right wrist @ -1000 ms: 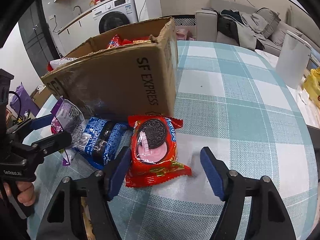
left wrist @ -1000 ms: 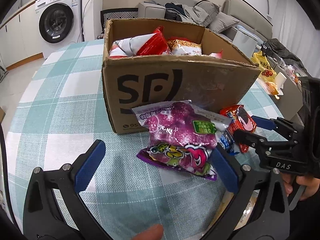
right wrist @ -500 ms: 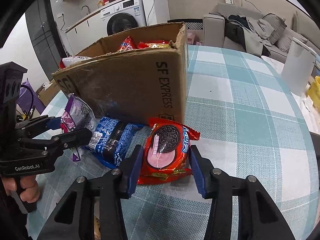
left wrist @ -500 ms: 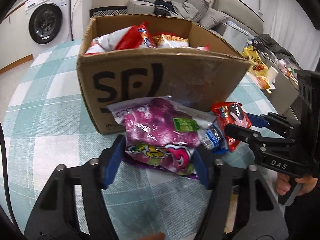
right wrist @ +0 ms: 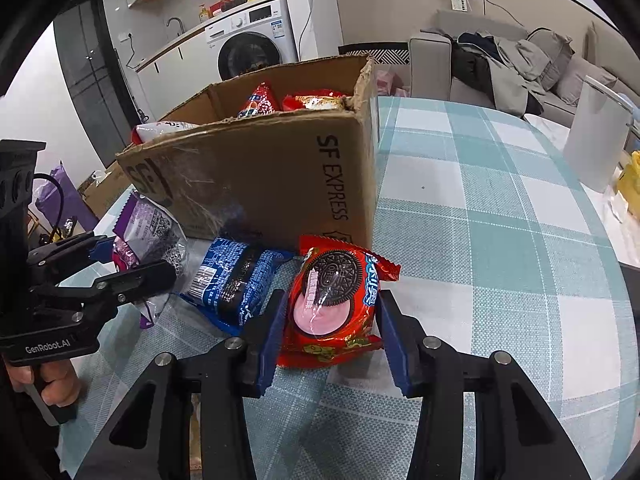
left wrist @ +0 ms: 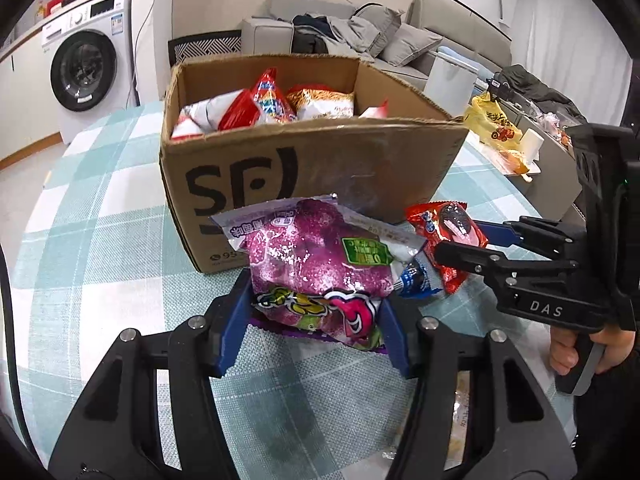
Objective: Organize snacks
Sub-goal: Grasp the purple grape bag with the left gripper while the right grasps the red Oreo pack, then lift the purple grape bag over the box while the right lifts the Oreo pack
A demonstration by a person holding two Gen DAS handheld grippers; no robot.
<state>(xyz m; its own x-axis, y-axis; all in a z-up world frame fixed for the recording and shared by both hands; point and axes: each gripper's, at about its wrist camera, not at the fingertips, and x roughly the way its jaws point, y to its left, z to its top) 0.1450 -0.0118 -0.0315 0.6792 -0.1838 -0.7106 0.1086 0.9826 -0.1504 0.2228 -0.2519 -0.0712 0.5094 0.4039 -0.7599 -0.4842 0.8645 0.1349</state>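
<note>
A purple snack bag (left wrist: pixel 316 264) leans against the front of the cardboard box (left wrist: pixel 320 168), and my left gripper (left wrist: pixel 314 304) has its jaws closing on it, blue pads pressing both sides. Beside it, the red Oreo pack (right wrist: pixel 332 300) sits between the pads of my right gripper (right wrist: pixel 331 308), whose jaws are closing tight on its sides. A blue cookie pack (right wrist: pixel 236 280) lies flat on the table between the two, untouched. The box holds several snack bags (left wrist: pixel 272 104). Each gripper shows in the other's view, with a hand on its handle.
The checked teal tablecloth (right wrist: pixel 480 240) stretches away to the right of the box. A white bin (right wrist: pixel 596 136) stands at the table's far right edge, near a yellow bag (left wrist: pixel 496 124). A washing machine (left wrist: pixel 84 68) and a sofa (left wrist: pixel 360 28) are behind.
Both grippers went from wide open to closed: the left onto the purple bag, the right onto the red Oreo pack. The purple bag now sits a little higher against the box.
</note>
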